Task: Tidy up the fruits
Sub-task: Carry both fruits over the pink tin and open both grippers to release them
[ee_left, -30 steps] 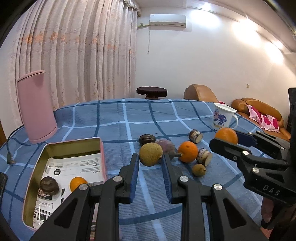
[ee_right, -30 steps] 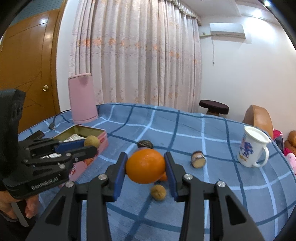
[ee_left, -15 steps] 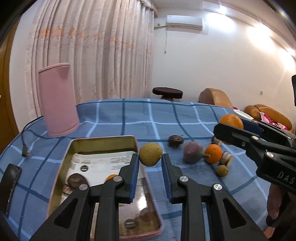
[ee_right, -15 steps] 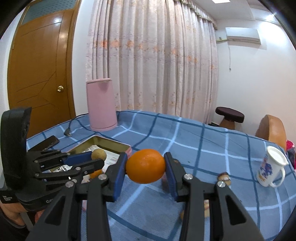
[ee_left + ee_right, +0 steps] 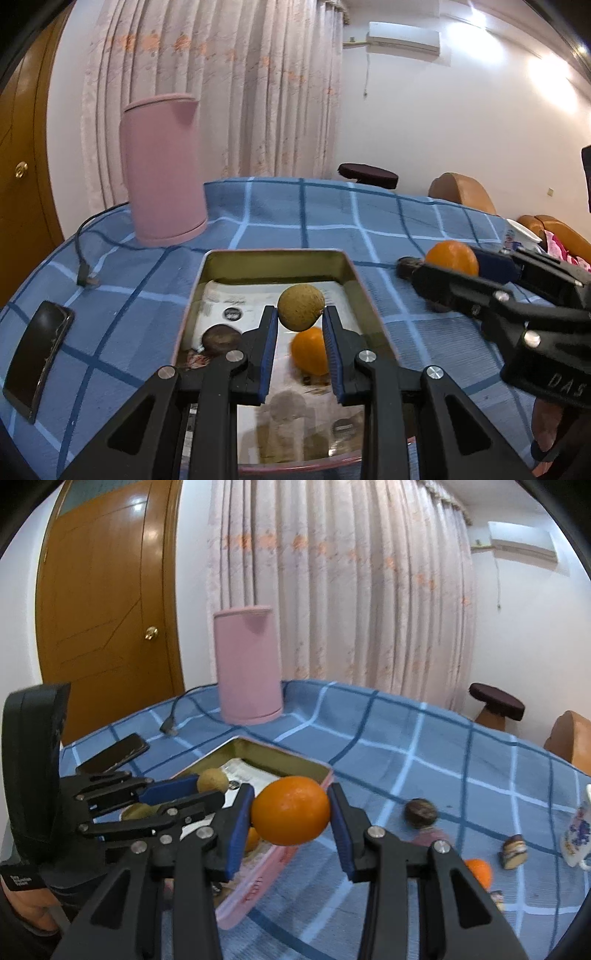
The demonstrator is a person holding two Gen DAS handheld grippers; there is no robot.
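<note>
While both hands are working at once, the left tongs [image 5: 300, 321] are gripping a brownish fruit [image 5: 301, 308] above the open tin [image 5: 360, 280], presumably for dropping beside the small orange [image 5: 310, 350] inside; the right tongs [image 5: 291, 816] are clamping a large orange [image 5: 290, 815] over the tin's rim, likely bound there too.

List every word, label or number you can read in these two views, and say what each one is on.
"DAS": white letters on the black body of the right gripper, seen in the left wrist view.
Small white label on the left gripper body: too small to read.
Printed paper in the tin: blurred, unreadable.
Red marks on the tin's pink outer wall: unreadable.
Blue pattern on the mug: no legible text.
</note>
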